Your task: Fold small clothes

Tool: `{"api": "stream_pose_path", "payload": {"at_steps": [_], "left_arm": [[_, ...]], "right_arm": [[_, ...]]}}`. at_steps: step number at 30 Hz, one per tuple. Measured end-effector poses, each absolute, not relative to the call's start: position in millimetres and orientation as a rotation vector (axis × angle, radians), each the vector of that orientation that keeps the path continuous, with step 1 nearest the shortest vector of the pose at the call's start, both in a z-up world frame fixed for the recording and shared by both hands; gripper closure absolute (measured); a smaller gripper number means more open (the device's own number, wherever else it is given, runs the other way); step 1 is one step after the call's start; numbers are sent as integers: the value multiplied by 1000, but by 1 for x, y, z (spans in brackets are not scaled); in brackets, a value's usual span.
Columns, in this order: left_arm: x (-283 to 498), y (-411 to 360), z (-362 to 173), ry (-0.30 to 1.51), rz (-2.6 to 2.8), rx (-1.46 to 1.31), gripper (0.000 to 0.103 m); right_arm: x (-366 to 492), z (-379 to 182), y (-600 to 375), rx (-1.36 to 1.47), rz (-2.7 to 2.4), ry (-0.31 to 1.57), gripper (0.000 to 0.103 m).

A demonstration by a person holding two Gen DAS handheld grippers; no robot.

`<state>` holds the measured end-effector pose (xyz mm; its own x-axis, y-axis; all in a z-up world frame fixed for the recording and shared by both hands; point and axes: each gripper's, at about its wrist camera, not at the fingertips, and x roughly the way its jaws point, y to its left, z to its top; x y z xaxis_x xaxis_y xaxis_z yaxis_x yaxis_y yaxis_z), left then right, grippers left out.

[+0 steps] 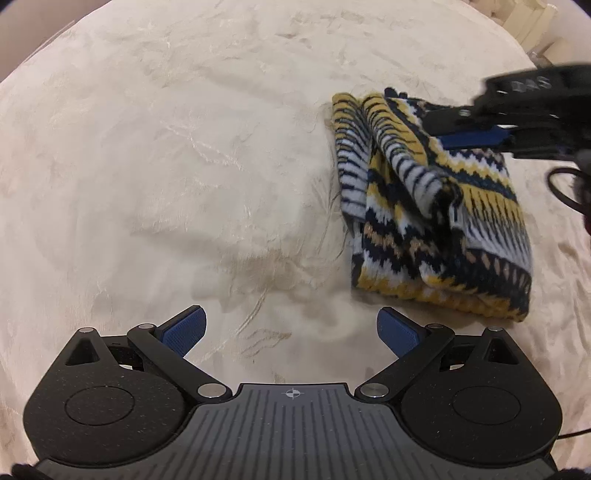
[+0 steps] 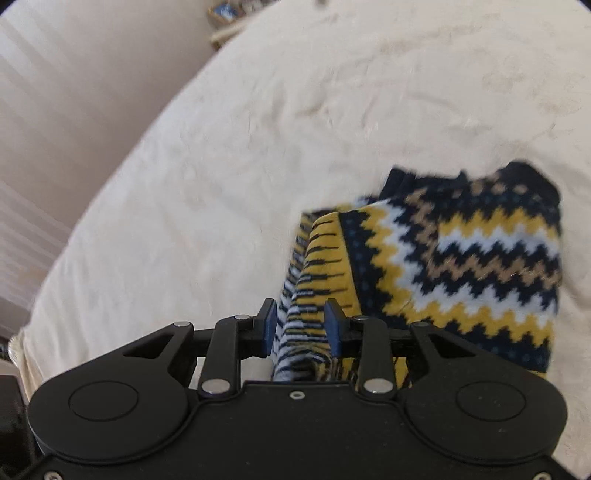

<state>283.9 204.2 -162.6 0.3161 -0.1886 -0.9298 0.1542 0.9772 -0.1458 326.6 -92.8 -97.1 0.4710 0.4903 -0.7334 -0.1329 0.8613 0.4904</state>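
Note:
A small knitted sweater [image 1: 436,206] with navy, yellow and white zigzag stripes lies folded into a bundle on the cream bedspread [image 1: 166,147], at the right of the left wrist view. My left gripper [image 1: 291,332] is open and empty, above bare bedspread to the left of the sweater's near edge. My right gripper [image 2: 301,325] has its jaws partly closed around a striped sleeve fold of the sweater [image 2: 461,251], which runs between the blue pads [image 2: 269,325]. It also shows in the left wrist view [image 1: 476,129], over the sweater's far part.
The plush cream bedspread [image 2: 258,129] covers nearly all of both views. A pale wall or curtain [image 2: 55,110] stands at the left of the right wrist view. Furniture [image 1: 528,22] shows at the far right corner beyond the bed.

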Motion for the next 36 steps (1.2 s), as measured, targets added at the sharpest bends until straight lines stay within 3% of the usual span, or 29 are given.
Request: {"api": "stream_pose_path", "payload": {"at_steps": [5,9,15,20,22,29,32,35,36], "left_arm": [[301,200,-148,1194,-248,-75,3],[325,189,-136,1169,-293,-121,3],[368,161,-132,1180,-373,-201,3],[395,142,-149,1258,-432,-270,5],[405,132,-159,1279,-457,-271,17],[426,115,-181,1360,-494,-281,34],[431,113,-187,1387,-478,-251,53],[431,112,-186,1365,-484,-206,85],[430,113,-184,1350,-488,-209,86]], "right_arm": [[303,-90,-128,351,308,974,50],[276,-92,-140,247,290,982,50],[234,-98,-118,62,356,939,47],[209,-105,-71,-188,451,847,37],[207,-112,-54,-274,482,826,36],[209,-131,-20,-489,530,770,36],[209,-134,-12,-543,536,755,37],[209,-132,-9,-540,526,753,54],[211,-130,-11,-518,519,754,68]]}}
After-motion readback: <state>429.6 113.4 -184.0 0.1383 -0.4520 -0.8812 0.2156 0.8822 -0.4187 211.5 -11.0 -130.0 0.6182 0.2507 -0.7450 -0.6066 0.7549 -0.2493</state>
